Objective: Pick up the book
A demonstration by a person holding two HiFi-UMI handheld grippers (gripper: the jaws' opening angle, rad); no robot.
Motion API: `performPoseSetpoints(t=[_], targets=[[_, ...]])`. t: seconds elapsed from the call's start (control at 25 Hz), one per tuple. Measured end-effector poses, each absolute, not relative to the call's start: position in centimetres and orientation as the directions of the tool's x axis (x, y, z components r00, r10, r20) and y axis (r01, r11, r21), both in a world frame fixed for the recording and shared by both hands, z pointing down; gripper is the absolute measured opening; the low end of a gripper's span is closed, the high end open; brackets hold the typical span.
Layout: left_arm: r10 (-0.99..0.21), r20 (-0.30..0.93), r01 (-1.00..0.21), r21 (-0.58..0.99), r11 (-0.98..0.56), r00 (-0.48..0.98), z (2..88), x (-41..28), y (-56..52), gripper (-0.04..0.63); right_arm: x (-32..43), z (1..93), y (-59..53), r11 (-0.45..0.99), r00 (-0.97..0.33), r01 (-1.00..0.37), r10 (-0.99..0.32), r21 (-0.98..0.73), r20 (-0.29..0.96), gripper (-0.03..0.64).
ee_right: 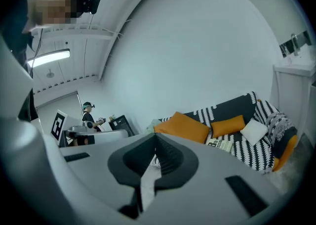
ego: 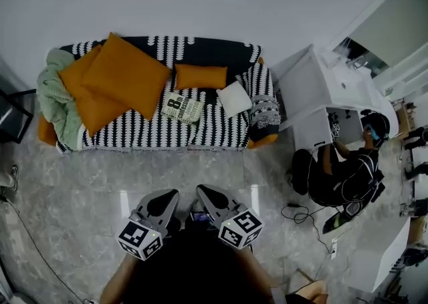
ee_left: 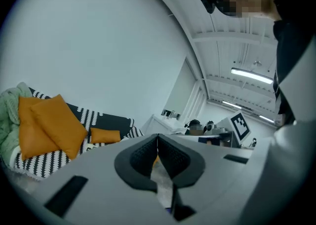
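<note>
A: In the head view, where is the book?

B: The book [ego: 182, 107] lies flat on the sofa [ego: 221, 132] seat, in the upper middle of the frame. It is just below the small cushion [ego: 200, 76] and left of the white cushion [ego: 234, 99]. Its long axis runs nearly left to right across the frame, a little tilted.

A: And the grippers?

B: The left gripper [ego: 168, 197] and the right gripper [ego: 206, 194] are side by side at the lower middle, both pointing up the frame toward the sofa. The book is almost straight above them and well apart, with bare floor [ego: 200, 169] between. It sits slightly more on the left gripper's side, but I judge that neither is clearly nearer.

A: What does the left gripper view show?

B: There the fingers are pressed together with nothing between them. The sofa [ee_left: 44, 162] is at the lower left. A pale bit under the small cushion [ee_left: 104, 135] may be the book, but I cannot be sure.

A: And the right gripper view?

B: Its fingers are also together and empty. The book [ee_right: 220, 144] is to the right of the fingertips, on the sofa [ee_right: 247, 157], beside the white cushion [ee_right: 254, 131].

A: So what does the next move need?

B: I think a gripper must first travel forward to the sofa, open its fingers, and close across the book's short side.
</note>
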State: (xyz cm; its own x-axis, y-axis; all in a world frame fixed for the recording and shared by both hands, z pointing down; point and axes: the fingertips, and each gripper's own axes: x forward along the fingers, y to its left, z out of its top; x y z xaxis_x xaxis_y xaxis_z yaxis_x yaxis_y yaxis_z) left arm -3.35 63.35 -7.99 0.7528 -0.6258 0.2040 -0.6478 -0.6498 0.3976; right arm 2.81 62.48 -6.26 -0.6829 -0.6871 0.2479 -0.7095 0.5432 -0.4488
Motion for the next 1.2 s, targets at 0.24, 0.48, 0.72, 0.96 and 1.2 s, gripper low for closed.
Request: performPoseSetpoints(t=[0.24,0.48,0.72,0.96,1.2], targets=[[-0.611,0.191,-0.628,0.414,-0.659,0.768,-8.0,-5.1,63.1,0.014,2.4,-6.2,61.8,0.495,-0.638,-0.749,-0.717,-0.441,0.279,0.017],[-0.595,0.2,-0.616,0.421,-0.666,0.779,-7.0,-7.3,62.6,0.014,2.5,-4.9,62.1,0.395,-0.569,-0.791,-0.755,-0.467,0.326,0.017],[-0.583,0.214,-0.61,0.442,-0.658,0.784,-5.7,-9.7,62.9,0.014,1.9,-4.1,62.9,0.333,-0.549,-0.778,-0.773,-0.533,0.319,0.017],[-0.579,0.226,-0.609,0.463,-0.644,0.783,-5.0,-10.7,62.6,0.014,1.5,-4.2,62.5,0.33,-0.542,-0.786,-0.775,-0.523,0.324,0.017],[-0.587,0.21,-0.611,0.446,-0.654,0.781,-5.1,-10.1,60.6,0.014,2.4,-3.4,60.8,0.309,-0.55,-0.76,-0.775,-0.572,0.312,0.017]])
